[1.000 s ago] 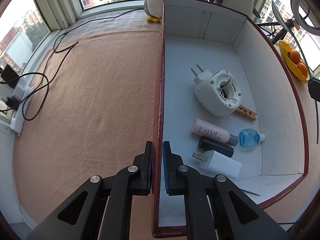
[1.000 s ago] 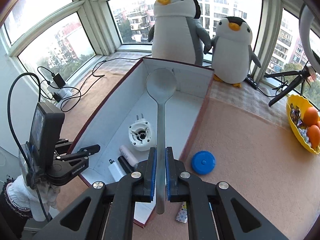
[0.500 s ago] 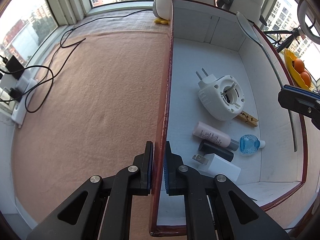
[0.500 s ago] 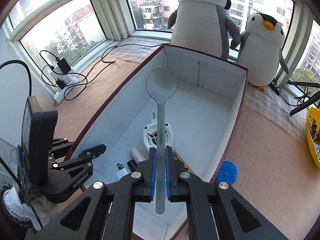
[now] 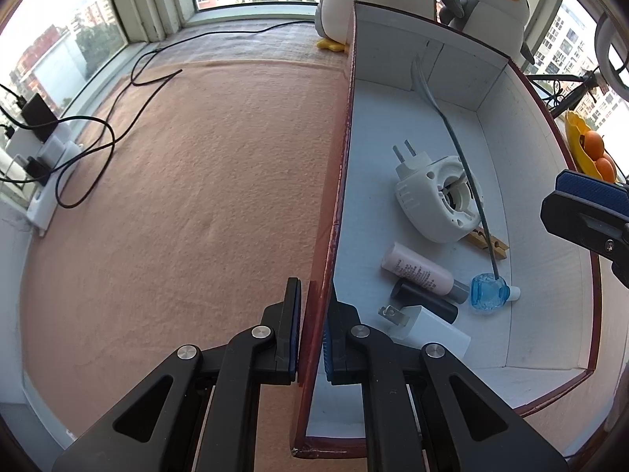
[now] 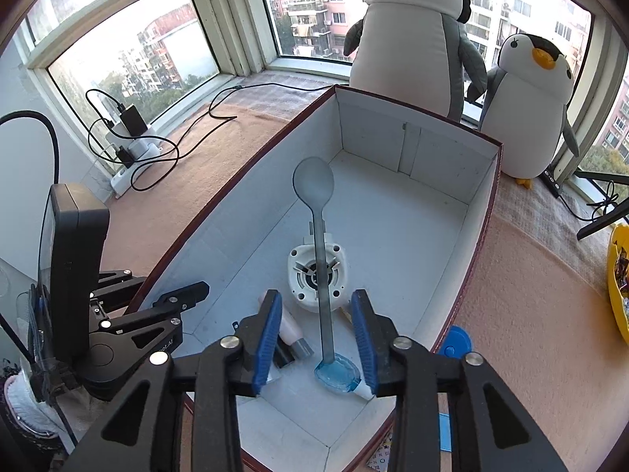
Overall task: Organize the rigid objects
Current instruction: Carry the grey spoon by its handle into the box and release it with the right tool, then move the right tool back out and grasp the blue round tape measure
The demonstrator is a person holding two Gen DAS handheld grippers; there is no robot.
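Daylit bay windows (image 6: 129, 51) with apartment blocks outside surround a tan-carpeted ledge (image 5: 177, 196).

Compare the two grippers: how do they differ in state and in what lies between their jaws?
The left gripper is shut on the box wall; the right gripper has just been opening and grips nothing. The spoon lies loose between the right jaws. Both have blue pads and point down at the box.

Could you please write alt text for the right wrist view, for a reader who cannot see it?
The right gripper has just been opening, its blue pads clear of a long grey spoon lying inside the white open box, across a round white plug-in device. Two plush penguins stand behind, by the windows.
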